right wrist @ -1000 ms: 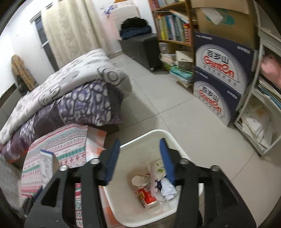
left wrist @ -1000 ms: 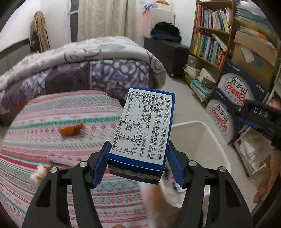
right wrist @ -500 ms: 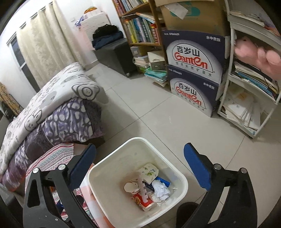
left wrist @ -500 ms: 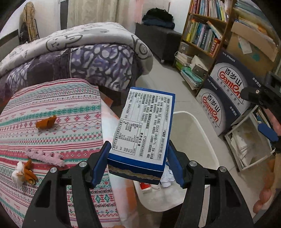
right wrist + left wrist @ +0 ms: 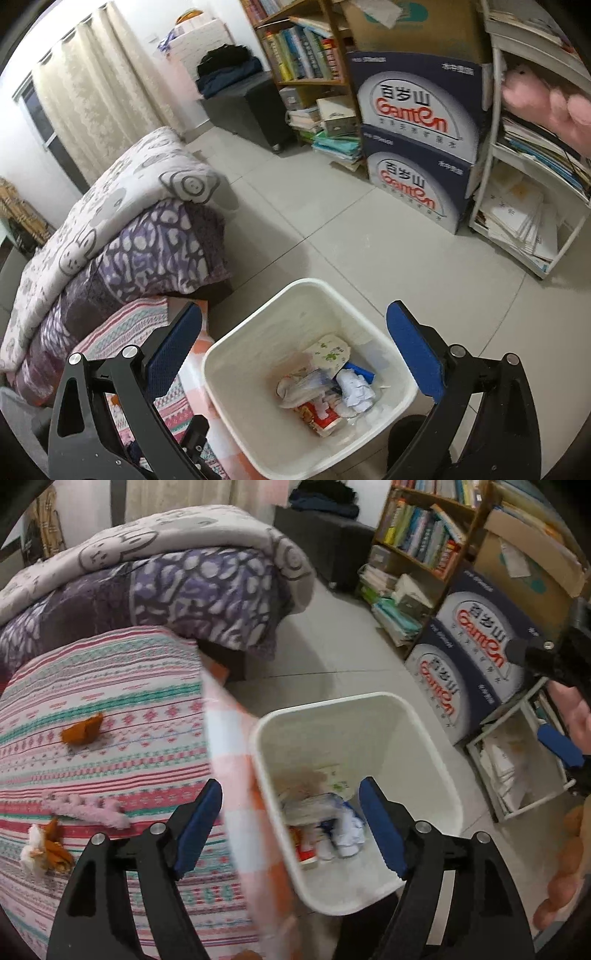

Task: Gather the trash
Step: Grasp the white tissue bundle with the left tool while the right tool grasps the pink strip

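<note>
My left hand-held gripper [image 5: 290, 829] hangs over the white trash bin [image 5: 436, 746] w/ its jaws opening and nothing between the blue pads; the bin holds crumpled paper [image 5: 354, 393], a red wrapper [image 5: 319, 415] and other litter. My right hand-held gripper [image 5: 293, 363] is spread fully wide over the same bin, also empty. Still on the striped bed cover [image 5: 122, 701]: an orange scrap [image 5: 82, 731], a pink fuzzy strip [image 5: 86, 808] and a white-orange bit [image 5: 42, 847] near the edge.

Pale tiled floor [image 5: 332, 229]. Ahead of the fingers: wooden bookshelf [image 5: 306, 55], stacked printed cartons [image 5: 417, 147], white rack [image 5: 532, 206]. Left: folded quilts [image 5: 122, 229], curtains [image 5: 92, 92], probably over a window.
</note>
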A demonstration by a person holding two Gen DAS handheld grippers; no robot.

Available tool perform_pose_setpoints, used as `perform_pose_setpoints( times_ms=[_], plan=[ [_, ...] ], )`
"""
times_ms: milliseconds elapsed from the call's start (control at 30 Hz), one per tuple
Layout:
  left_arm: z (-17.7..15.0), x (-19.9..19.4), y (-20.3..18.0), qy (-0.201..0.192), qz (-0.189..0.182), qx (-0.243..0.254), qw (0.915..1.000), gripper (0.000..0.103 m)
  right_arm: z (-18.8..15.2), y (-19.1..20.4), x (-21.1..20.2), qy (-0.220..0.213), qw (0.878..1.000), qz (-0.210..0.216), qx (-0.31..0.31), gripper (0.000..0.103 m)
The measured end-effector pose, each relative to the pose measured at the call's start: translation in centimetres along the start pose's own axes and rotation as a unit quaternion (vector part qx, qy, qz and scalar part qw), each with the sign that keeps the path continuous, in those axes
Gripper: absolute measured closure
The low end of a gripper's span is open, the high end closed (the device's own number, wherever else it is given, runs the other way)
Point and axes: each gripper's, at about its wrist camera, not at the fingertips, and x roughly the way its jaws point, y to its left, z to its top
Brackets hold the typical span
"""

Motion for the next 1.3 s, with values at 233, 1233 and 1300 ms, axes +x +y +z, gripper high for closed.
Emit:
perform_pose_setpoints(
  times_ms=[233, 1233, 1300],
  plan=[
    [-1.2, -0.4, 5.2, 0.010, 0.054, -0.012, 0.9984, 0.028, -1.6, 3.6, 0.8, 0.023, 0.998, 0.018, -0.051, 0.007],
    [-8.3, -2.6, 24.8, 0.143, 0.127, -0.015, 0.9814, 0.036, -13.2, 20.1, 4.9, 0.153, 0.941, 0.103, -0.284, 0.007],
    [-8.5, -2.1, 25.1, 0.144, 0.127, -0.015, 0.9812, 0.040, -13.7, 20.7, 5.1, 0.159, 0.937, 0.107, -0.292, 0.007]
  ],
)
